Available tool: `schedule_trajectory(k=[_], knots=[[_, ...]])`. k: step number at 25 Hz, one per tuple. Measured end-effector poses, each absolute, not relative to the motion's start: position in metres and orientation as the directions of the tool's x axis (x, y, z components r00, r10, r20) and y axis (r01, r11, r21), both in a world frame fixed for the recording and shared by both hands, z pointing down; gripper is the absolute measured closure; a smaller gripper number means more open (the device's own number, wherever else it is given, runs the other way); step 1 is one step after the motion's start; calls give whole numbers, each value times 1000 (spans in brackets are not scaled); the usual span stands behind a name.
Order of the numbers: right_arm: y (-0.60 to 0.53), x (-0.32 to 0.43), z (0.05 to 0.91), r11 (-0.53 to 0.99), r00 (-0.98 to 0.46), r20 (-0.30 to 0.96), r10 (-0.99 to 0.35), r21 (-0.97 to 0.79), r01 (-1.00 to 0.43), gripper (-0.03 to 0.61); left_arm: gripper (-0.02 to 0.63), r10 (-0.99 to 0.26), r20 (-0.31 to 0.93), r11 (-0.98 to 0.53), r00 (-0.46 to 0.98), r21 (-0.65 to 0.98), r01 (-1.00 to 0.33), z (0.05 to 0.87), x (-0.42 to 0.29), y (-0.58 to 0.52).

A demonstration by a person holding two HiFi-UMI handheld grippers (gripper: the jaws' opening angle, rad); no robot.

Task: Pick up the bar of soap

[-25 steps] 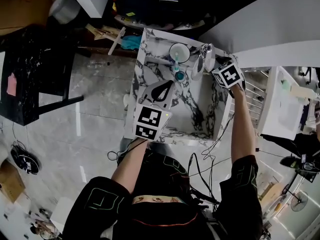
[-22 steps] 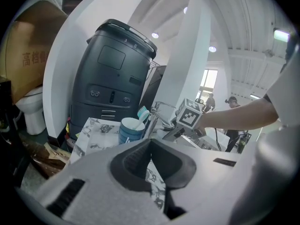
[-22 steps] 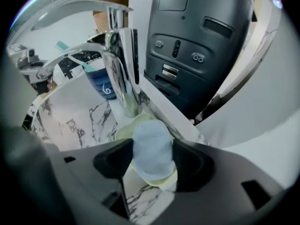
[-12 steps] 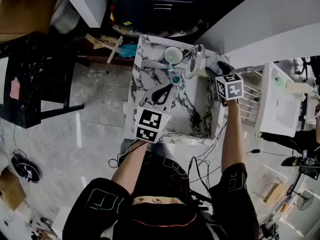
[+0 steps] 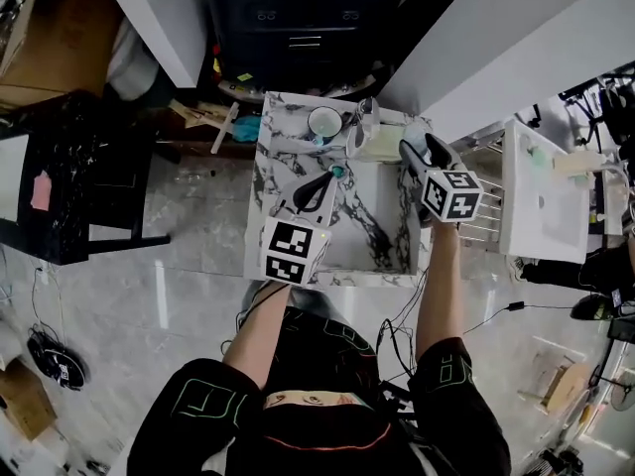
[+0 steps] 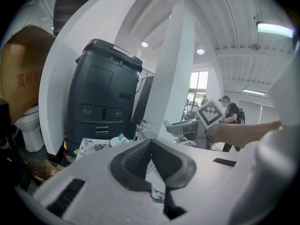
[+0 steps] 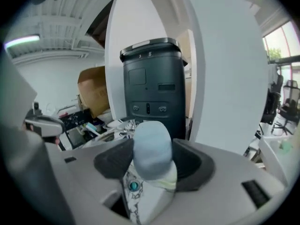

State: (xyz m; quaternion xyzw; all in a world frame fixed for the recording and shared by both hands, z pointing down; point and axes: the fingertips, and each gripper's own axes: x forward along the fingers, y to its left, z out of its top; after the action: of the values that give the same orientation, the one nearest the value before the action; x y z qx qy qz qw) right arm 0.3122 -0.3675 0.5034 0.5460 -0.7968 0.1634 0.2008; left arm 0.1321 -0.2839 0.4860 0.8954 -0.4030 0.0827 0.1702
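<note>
The bar of soap (image 7: pixel 151 149) is pale blue and rounded, and it stands upright between the jaws of my right gripper (image 7: pixel 152 159), which is shut on it. In the head view my right gripper (image 5: pixel 417 157) hovers over the right rim of the marble sink counter (image 5: pixel 288 147); the soap is hard to pick out there. My left gripper (image 5: pixel 319 188) hangs above the basin's left side. Its jaws (image 6: pixel 151 143) are shut, tips touching, with nothing between them.
A white cup (image 5: pixel 323 122) and the faucet (image 5: pixel 359 127) stand at the counter's back, with a teal drain plug (image 5: pixel 337 172) in the basin. A dark cabinet-like unit (image 5: pixel 298 18) rises behind. A metal rack (image 5: pixel 486 216) and white stand (image 5: pixel 541 196) sit right; a black table (image 5: pixel 69 177) left.
My right gripper has drawn away from the faucet area toward the counter's right rim, shut on the soap. The left gripper stays over the basin's left side.
</note>
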Motion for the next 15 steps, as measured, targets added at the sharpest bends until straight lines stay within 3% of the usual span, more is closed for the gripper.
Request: schedule_trajectory(k=[6,15], knots=[[-331,303,442,317,-355,303,-884,-169,-933,313,607,-718,235,-622,655,206,-755,458,135,-277],[-277,310,365,240,-267,57,-962,-290,-927,313,607,-754,151,-620,640,159,-768,411,137,-277]])
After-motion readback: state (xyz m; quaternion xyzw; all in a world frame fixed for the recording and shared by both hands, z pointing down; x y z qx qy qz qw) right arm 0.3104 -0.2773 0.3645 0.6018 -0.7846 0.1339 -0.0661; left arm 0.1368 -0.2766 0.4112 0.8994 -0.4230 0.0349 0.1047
